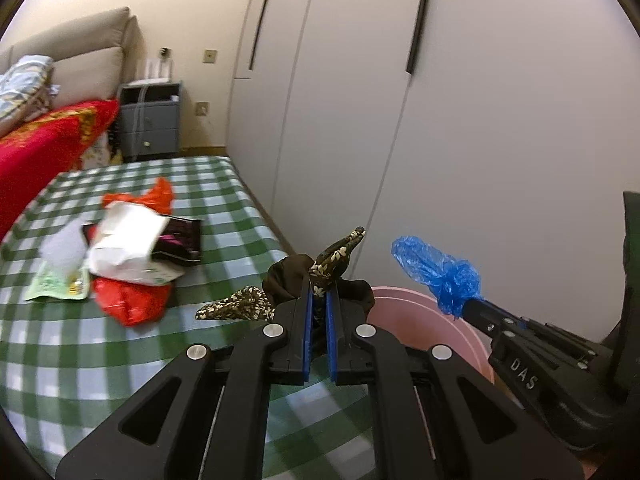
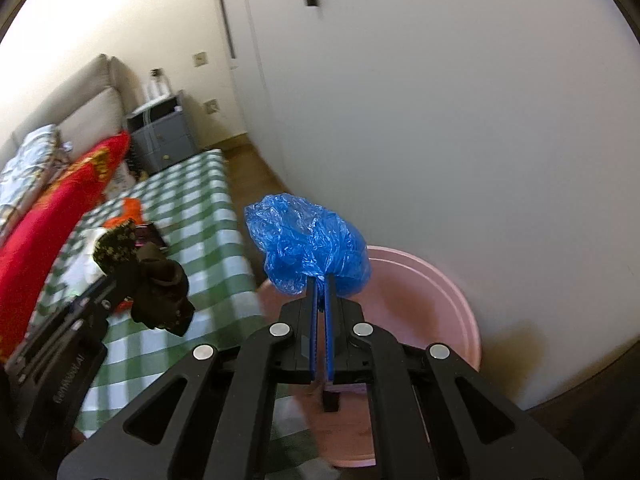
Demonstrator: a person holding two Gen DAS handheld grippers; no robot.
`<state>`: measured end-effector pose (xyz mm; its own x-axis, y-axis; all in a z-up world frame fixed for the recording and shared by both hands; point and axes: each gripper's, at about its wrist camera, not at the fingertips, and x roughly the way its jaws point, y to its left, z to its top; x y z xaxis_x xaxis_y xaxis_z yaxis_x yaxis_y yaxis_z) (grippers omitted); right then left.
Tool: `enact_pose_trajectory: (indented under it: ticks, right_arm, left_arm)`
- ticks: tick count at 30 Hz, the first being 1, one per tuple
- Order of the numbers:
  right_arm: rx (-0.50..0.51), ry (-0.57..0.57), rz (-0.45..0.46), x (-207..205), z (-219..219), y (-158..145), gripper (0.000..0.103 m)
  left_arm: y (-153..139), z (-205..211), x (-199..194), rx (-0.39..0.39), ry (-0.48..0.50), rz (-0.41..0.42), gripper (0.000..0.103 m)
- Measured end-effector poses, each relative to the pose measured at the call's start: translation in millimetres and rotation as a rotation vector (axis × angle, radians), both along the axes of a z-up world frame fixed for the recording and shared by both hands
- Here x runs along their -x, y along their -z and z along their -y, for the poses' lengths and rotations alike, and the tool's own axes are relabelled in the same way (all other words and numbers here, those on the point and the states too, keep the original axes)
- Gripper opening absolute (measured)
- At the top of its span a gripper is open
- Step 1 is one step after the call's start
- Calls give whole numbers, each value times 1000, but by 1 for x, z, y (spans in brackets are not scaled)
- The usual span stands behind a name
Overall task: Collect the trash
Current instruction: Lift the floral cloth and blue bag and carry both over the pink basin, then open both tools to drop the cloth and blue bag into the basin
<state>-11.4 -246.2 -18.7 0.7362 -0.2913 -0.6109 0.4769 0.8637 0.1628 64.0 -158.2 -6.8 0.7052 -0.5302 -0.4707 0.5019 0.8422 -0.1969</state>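
Observation:
My left gripper [image 1: 319,300] is shut on a dark brown floral cloth scrap [image 1: 320,270] and holds it above the bed's right edge, beside the pink bin [image 1: 424,312]. It also shows in the right wrist view [image 2: 120,276] with the cloth scrap [image 2: 160,296]. My right gripper [image 2: 321,280] is shut on a crumpled blue plastic bag [image 2: 308,248] and holds it over the pink bin [image 2: 432,304]. The blue bag [image 1: 436,272] also shows in the left wrist view. A trash pile [image 1: 128,248] of red plastic, white paper and wrappers lies on the bed.
The bed has a green-and-white checked sheet [image 1: 224,208]. A red blanket [image 1: 44,144] lies at its left. White wardrobe doors [image 1: 460,120] stand close behind the bin. A grey nightstand [image 1: 150,120] is at the far end.

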Motion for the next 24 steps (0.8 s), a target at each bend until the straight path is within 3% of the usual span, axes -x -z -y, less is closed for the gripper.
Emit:
enact_pose_trajectory:
  ticks: [12,23,24]
  right_arm:
    - [-33,167,-43,-5,31,25,3]
    - [-56,250,-90,-24,42,40,7]
    - [-54,265,-101,-24,44,42,8]
  left_arm:
    - [13,60,-21,-20,192,2,6]
    - [26,72,-47,11,241,-57,7]
    - [28,72,-49,14,241,-65,14]
